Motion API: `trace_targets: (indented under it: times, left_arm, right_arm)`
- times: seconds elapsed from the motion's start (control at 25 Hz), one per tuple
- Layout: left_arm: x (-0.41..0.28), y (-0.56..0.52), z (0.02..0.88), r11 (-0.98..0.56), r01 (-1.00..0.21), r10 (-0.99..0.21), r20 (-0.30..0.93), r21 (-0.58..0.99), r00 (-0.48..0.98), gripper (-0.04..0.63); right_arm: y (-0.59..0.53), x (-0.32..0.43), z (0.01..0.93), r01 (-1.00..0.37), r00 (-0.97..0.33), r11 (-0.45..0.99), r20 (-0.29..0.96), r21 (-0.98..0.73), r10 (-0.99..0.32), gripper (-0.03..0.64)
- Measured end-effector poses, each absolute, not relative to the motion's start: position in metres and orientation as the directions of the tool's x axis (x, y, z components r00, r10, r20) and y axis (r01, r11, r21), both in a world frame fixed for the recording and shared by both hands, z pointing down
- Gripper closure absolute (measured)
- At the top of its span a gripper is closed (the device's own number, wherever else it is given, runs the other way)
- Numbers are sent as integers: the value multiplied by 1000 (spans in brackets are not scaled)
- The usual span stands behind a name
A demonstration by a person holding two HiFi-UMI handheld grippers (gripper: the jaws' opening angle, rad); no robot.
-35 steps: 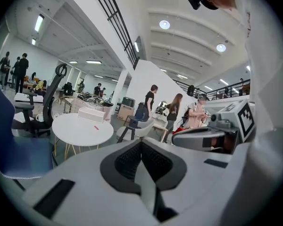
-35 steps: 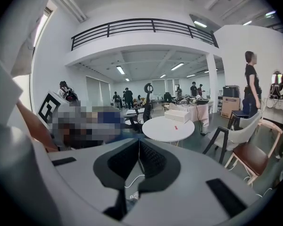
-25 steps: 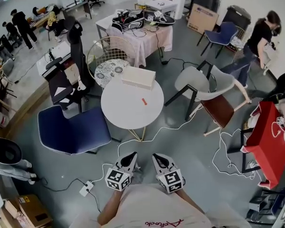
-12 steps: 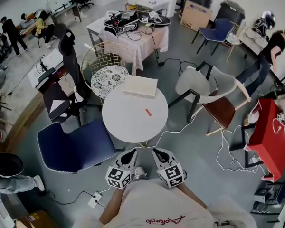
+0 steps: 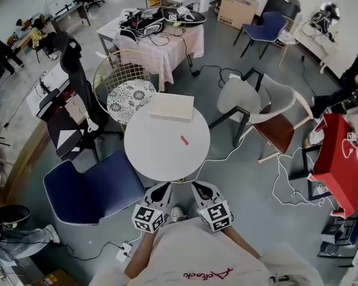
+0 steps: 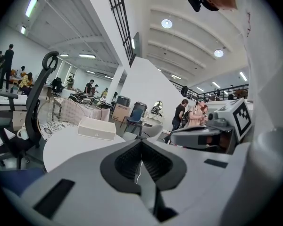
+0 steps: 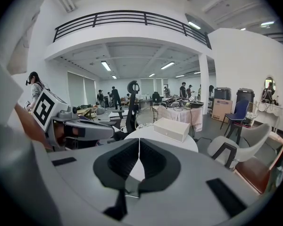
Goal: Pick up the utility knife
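Both hands are tucked in close to the chest, with the left gripper (image 5: 160, 189) and right gripper (image 5: 200, 189) side by side, tipped a bit down at the near edge of the round worktop (image 5: 149, 157). The forearms are mostly hidden by the shirt. Both sets of jaws are pressed together, pinching nothing. The red utility knife (image 5: 184, 140) lies mid-worktop, well apart from both, this side of the white box (image 5: 172, 107).

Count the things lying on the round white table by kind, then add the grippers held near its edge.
Red utility knife: 1
White box: 1
Grippers: 2 (left gripper, right gripper)
Total: 4
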State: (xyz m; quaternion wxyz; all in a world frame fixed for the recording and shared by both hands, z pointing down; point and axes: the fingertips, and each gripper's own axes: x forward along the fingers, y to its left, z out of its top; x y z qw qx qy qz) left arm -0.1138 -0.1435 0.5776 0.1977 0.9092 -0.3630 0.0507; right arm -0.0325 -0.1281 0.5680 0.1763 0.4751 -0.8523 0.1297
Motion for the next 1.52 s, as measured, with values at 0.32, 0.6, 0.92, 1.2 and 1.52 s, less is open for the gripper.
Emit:
trace_targets:
  times: [0.32,0.6,0.92,1.2,1.52]
  left_arm:
    - [-110,-174,588,-624,-707,-661,258,334,705,583]
    - [-108,-213,590,-565,-755,-706,279,332,651,583]
    - [-97,-219,612,-538,-757,-685,330,371,649,583]
    - [-98,-209,639,-502,-757,-657,385,418,648,583]
    - [-94,-199,655,-471,-763,-641,422,443,641,583]
  right_arm:
    - [-164,-30,581,-825,-531,561,436,-70,-726,600]
    - [-214,-19,583,-801,-561,594,438,-74,-702,600]
    - [-226,-8,608,-803,-556,585,493,-112,-669,600]
    - [-209,-9,640,-807,-547,567,566,-164,-616,600]
    - [-200,2,664,-815,-538,542,614,-204,-578,579]
